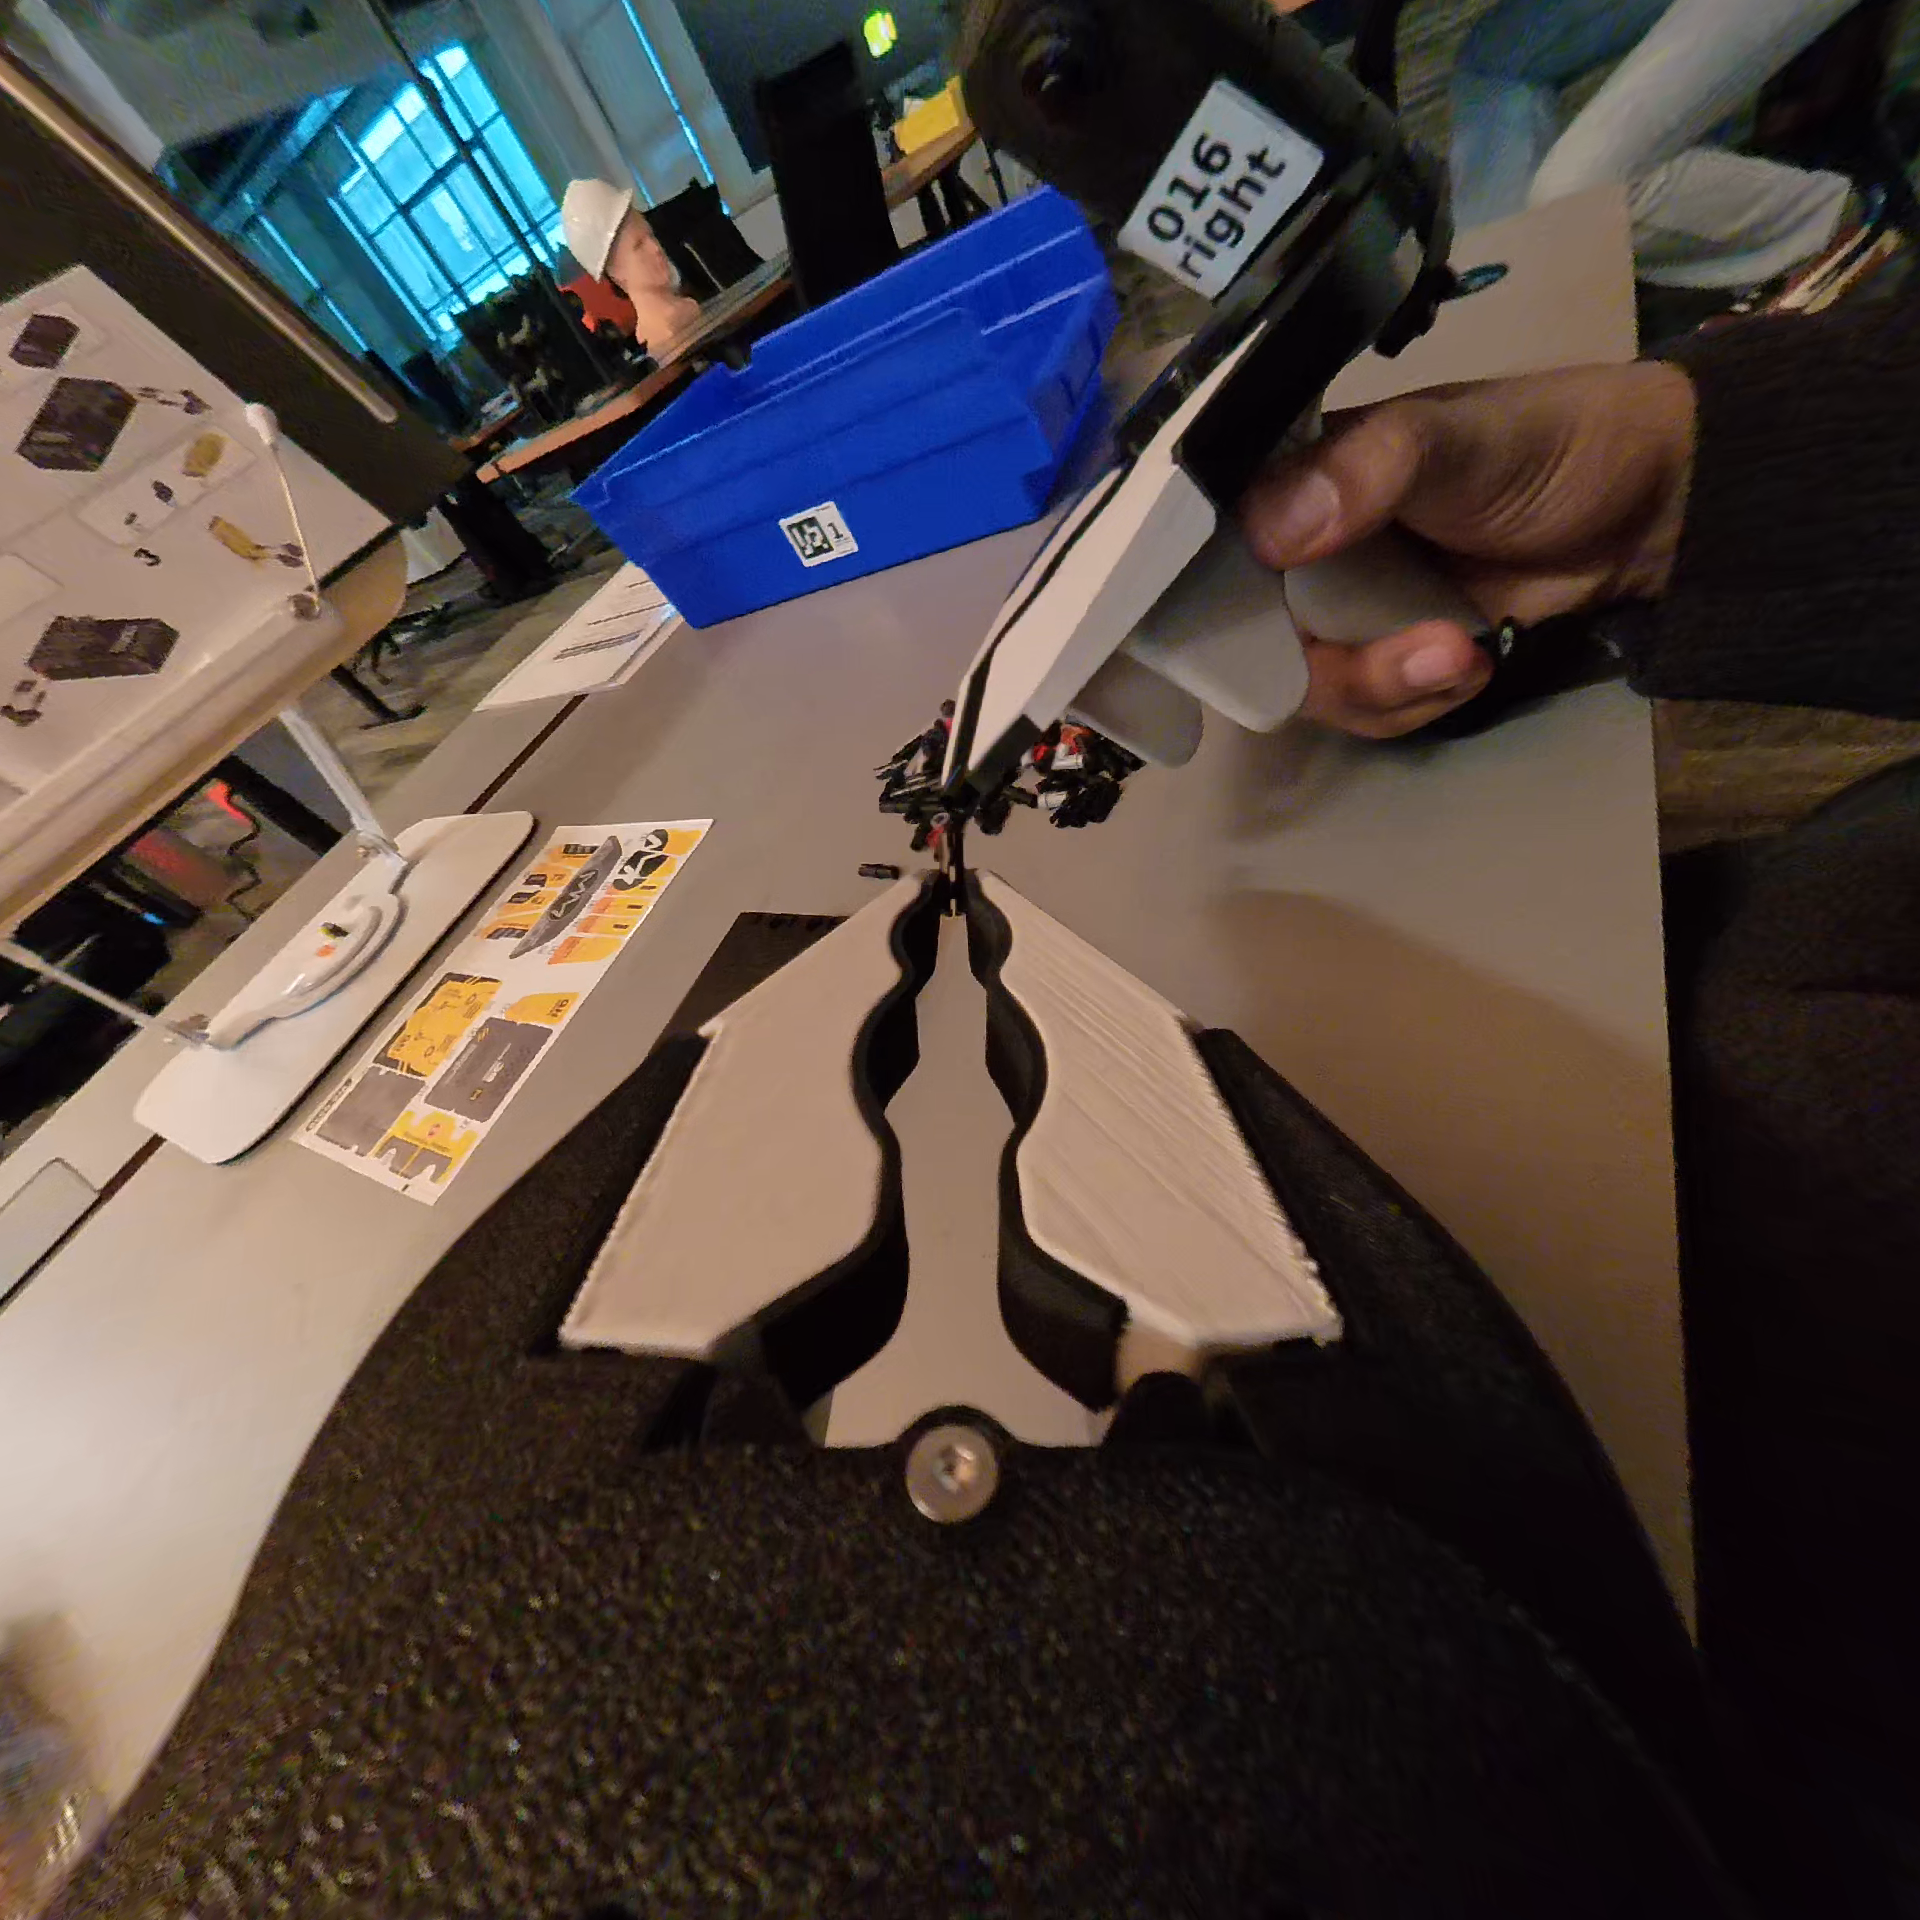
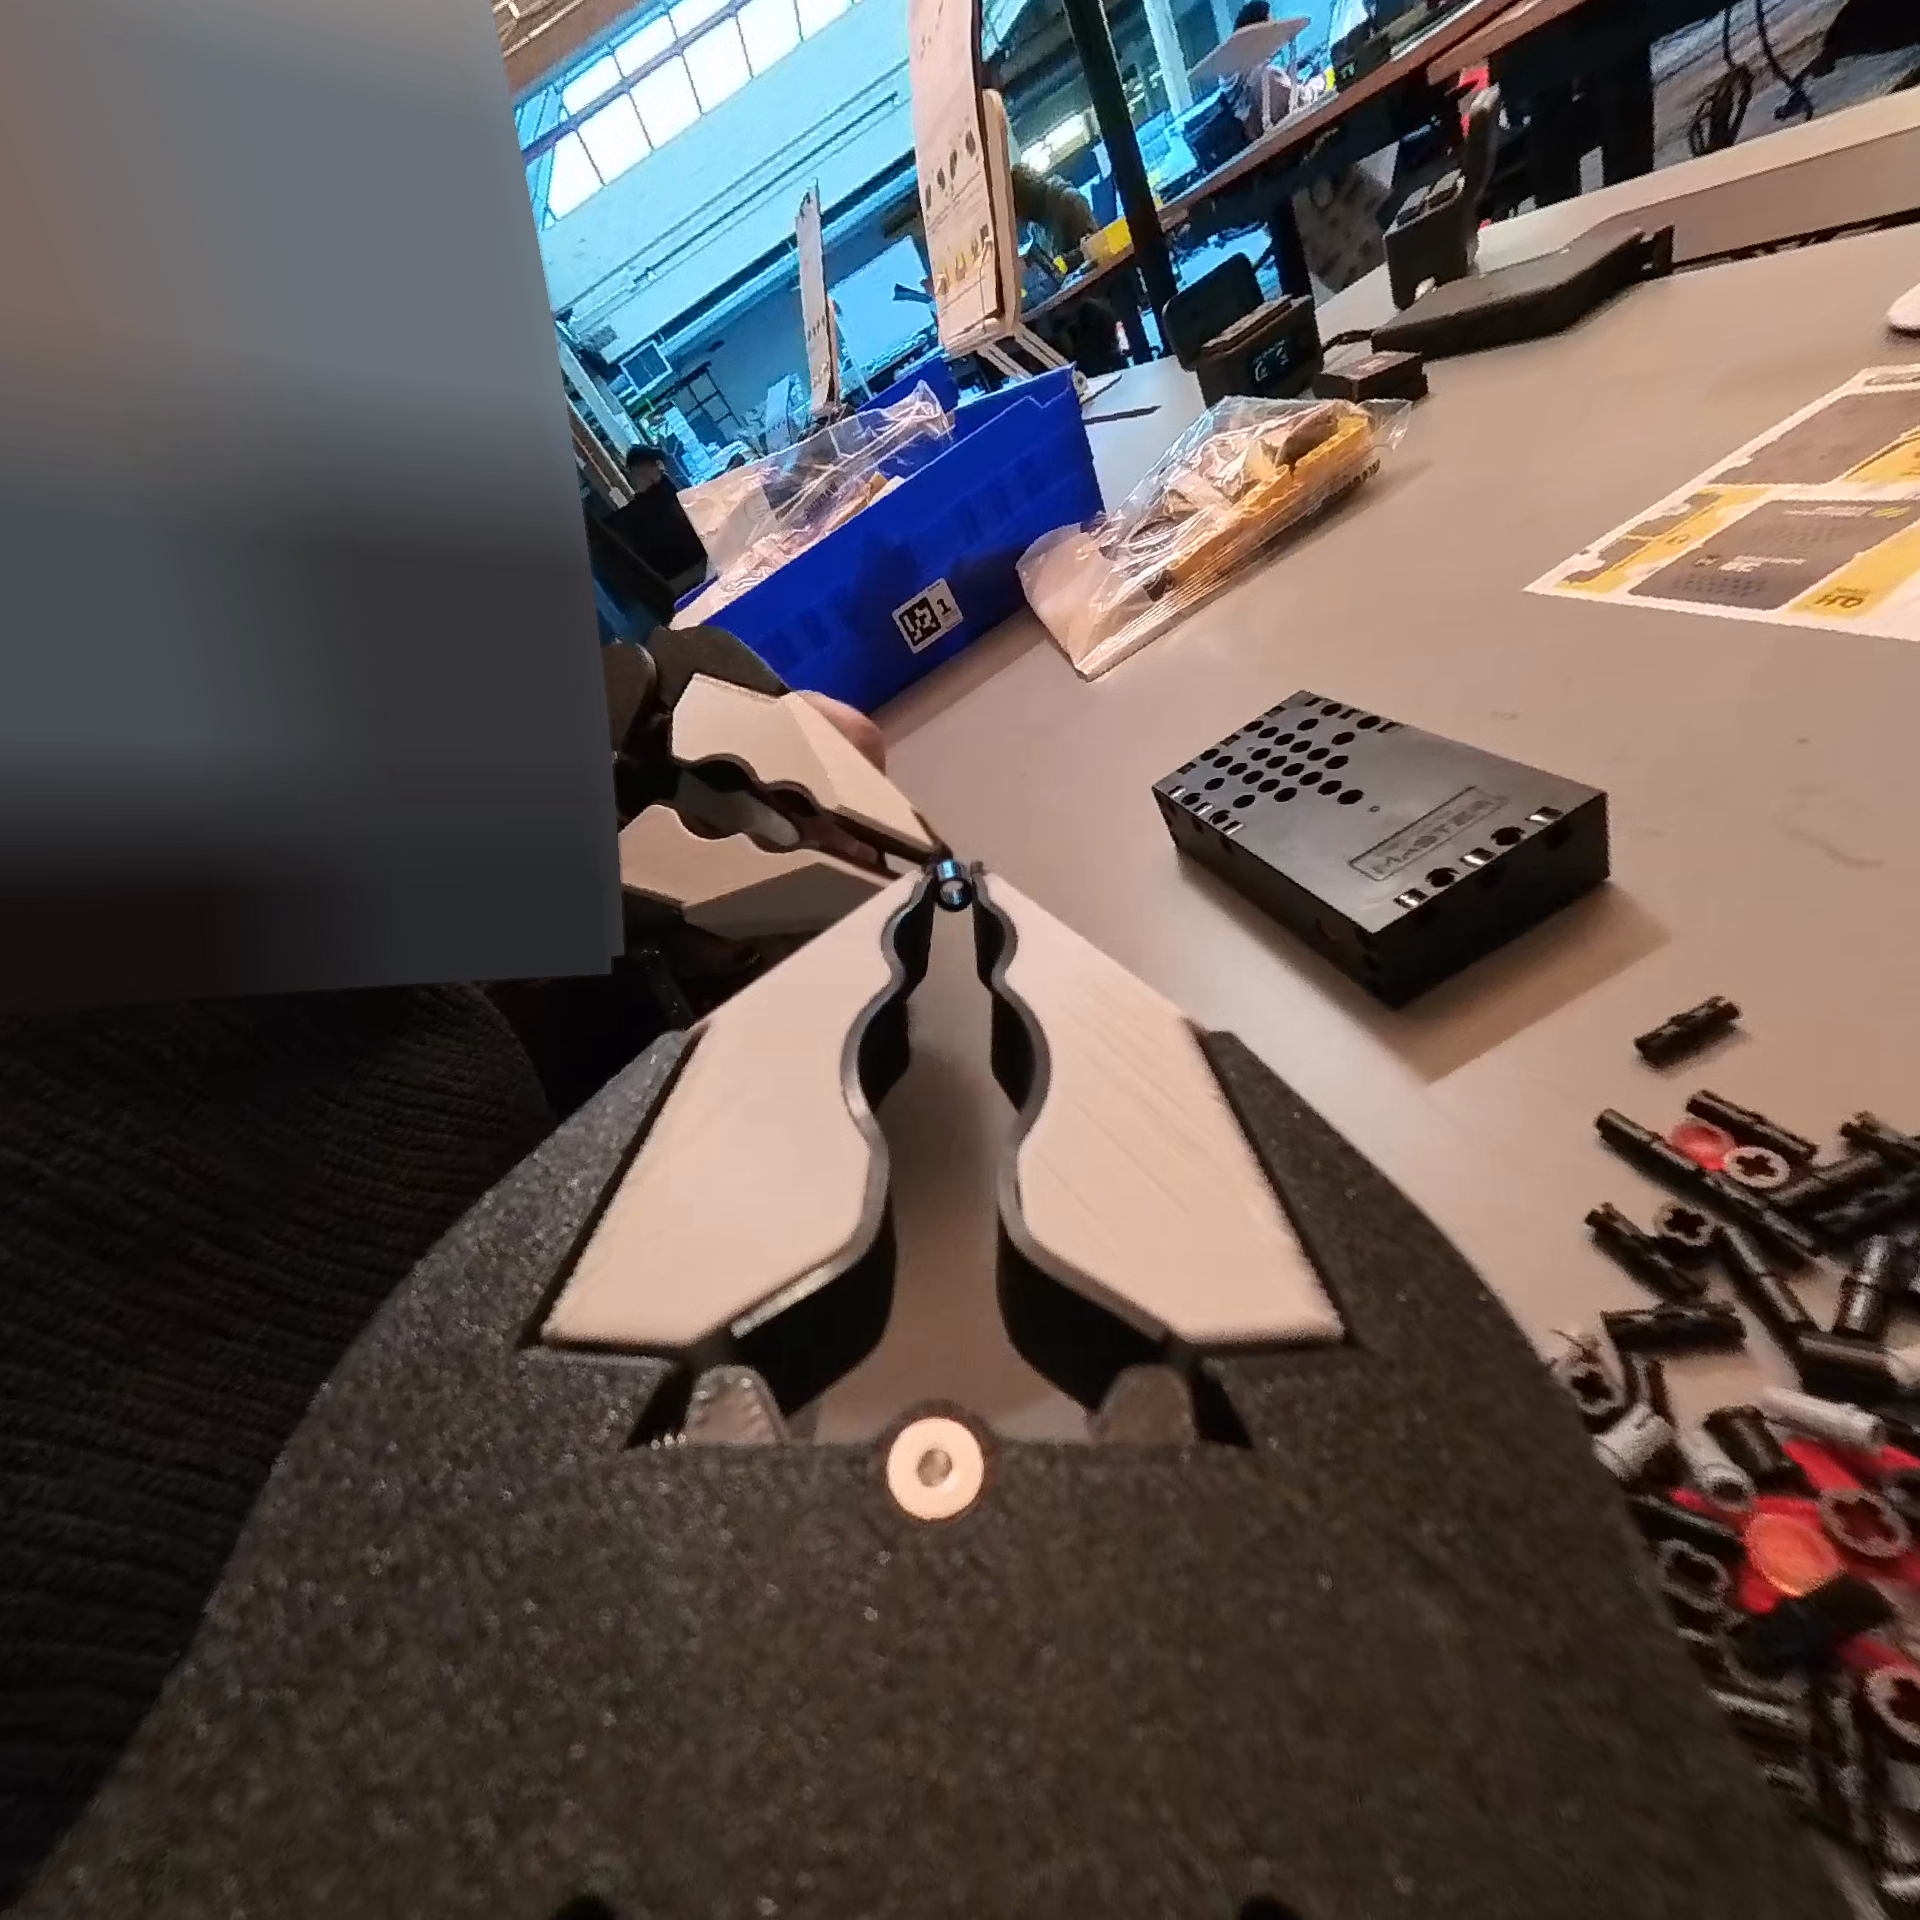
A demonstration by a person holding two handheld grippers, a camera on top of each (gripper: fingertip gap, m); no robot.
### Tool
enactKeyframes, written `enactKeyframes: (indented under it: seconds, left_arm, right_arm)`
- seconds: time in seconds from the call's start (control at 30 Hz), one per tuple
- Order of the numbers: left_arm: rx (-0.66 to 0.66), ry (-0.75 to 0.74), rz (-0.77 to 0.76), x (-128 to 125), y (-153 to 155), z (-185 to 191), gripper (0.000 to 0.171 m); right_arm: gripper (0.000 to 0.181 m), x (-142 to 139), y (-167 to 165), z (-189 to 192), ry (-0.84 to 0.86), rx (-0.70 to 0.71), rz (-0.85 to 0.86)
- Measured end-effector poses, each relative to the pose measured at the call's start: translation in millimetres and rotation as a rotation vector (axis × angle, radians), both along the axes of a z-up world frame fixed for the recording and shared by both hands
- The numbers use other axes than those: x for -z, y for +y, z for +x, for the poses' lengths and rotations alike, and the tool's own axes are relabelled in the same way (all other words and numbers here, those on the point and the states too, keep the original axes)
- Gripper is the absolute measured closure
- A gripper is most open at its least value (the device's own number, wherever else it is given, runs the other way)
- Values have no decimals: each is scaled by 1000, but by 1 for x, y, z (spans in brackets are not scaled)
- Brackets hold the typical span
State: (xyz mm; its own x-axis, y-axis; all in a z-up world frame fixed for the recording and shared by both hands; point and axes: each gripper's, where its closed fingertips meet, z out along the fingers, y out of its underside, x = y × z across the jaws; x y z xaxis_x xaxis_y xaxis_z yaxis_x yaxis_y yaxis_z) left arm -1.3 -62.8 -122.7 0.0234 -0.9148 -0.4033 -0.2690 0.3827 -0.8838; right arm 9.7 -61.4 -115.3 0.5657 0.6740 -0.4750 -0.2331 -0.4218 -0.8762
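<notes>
My left gripper (image 1: pixel 951 891) is shut, its tips pinching a small black pin (image 1: pixel 951 868) held just above the grey table (image 1: pixel 1351 935). My right gripper (image 1: pixel 964 792) comes down from the upper right, held by a hand (image 1: pixel 1475 551), and its closed tips meet the same pin from above. In the right wrist view my right gripper (image 2: pixel 951 888) is shut on the pin (image 2: pixel 952 894), seen end-on, and the left gripper (image 2: pixel 920 854) touches it from the left. A pile of black and red pins (image 1: pixel 1003 774) lies behind the tips; it also shows in the right wrist view (image 2: pixel 1766 1351).
A black perforated box (image 2: pixel 1382 842) lies on the table. A blue bin (image 1: pixel 862 416) (image 2: pixel 914 582) stands behind, with clear plastic bags (image 2: pixel 1226 509) of parts beside it. A yellow and grey sticker sheet (image 1: pixel 499 997) and a sheet stand with a white base (image 1: pixel 312 987) are on the left. Only a small space, under 4 cm, lies between the two pairs of fingers.
</notes>
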Motion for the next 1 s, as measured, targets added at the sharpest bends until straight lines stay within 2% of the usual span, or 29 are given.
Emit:
enactKeyframes:
  seconds: [0.17,0.63,0.8,1.0]
  left_arm:
    - [25,3,24,1,-6,-1,168]
    - [81,14,21,3,-14,-2,168]
    - [139,102,53,17,-22,-4,168]
    - [217,224,58,39,-26,-9,168]
  right_arm:
    - [174,2,-7,-9,-10,-61,-10]
    - [174,5,-13,-11,-1,-97,-46]
    - [174,18,-21,-12,-56,-143,-112]
    - [174,41,-25,-18,-205,-174,-192]
